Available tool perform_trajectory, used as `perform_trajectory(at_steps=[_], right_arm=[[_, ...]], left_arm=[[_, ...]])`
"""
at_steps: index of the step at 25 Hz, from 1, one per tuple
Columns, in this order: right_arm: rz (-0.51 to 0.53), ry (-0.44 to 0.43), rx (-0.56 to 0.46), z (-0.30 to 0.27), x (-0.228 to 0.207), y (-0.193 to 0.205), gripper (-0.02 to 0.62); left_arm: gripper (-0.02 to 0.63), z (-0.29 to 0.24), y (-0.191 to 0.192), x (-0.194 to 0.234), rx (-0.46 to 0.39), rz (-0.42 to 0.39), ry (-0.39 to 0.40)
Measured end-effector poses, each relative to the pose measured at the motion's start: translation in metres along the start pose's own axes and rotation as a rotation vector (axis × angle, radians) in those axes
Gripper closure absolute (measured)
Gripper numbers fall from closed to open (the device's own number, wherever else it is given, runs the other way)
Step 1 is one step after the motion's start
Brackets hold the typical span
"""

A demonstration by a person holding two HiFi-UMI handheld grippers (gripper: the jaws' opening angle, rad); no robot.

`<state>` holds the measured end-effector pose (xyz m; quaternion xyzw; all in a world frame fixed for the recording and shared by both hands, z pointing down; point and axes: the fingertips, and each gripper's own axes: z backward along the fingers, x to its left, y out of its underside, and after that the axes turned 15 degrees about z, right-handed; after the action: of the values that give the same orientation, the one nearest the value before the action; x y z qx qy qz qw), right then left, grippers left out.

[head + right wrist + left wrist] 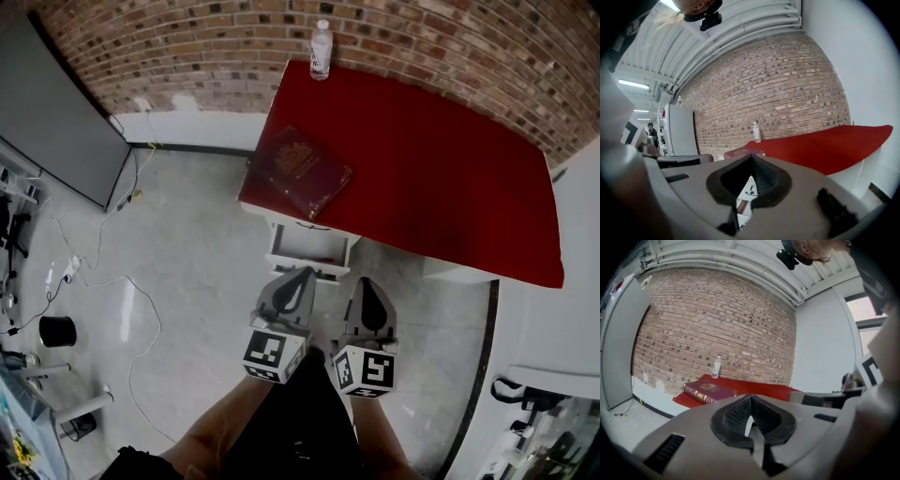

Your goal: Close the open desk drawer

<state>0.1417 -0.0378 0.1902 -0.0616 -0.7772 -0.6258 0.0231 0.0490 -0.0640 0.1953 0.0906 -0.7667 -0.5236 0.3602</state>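
Note:
A white drawer (pixel 310 246) stands pulled out from under the near left corner of the red-topped desk (pixel 441 178); it looks empty. My left gripper (pixel 301 276) hangs just in front of the drawer's front edge, jaws shut and holding nothing. My right gripper (pixel 366 284) is beside it, slightly right of the drawer, also shut and empty. In the left gripper view, the shut left gripper (pixel 751 400) points over the desk (pixel 761 389) from a distance. In the right gripper view, the right gripper (pixel 751 160) points at the desk (pixel 825 145) too.
A dark red book (pixel 300 171) lies on the desk's left corner above the drawer, and a water bottle (pixel 321 49) stands at the back by the brick wall. A grey panel (pixel 56 112), floor cables (pixel 122 281) and a black cup (pixel 58 330) are to the left. White furniture (pixel 577 281) flanks the right.

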Motion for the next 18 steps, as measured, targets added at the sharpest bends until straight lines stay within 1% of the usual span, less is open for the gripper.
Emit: perform_trajectory(at_steps=[6,13,16,18], right_arm=[[-0.002,-0.018,0.004,0.008,0.011,0.002,0.589],[0.011,-0.033,-0.001,0.018,0.021,0.009,0.589],[0.001,-0.032,0.007,0.024,0.023,0.018,0.589],[-0.009,-0.04,0.013,0.028,0.027,0.025,0.589]], left_arm=[[0.597,0.009,-0.006,0.0,-0.019,-0.012,-0.013],[0.597,0.02,0.003,0.004,-0.034,-0.003,-0.037],[0.597,0.027,0.015,0.003,-0.014,0.003,-0.038],[0.597,0.031,0.023,0.004,0.005,-0.008,-0.038]])
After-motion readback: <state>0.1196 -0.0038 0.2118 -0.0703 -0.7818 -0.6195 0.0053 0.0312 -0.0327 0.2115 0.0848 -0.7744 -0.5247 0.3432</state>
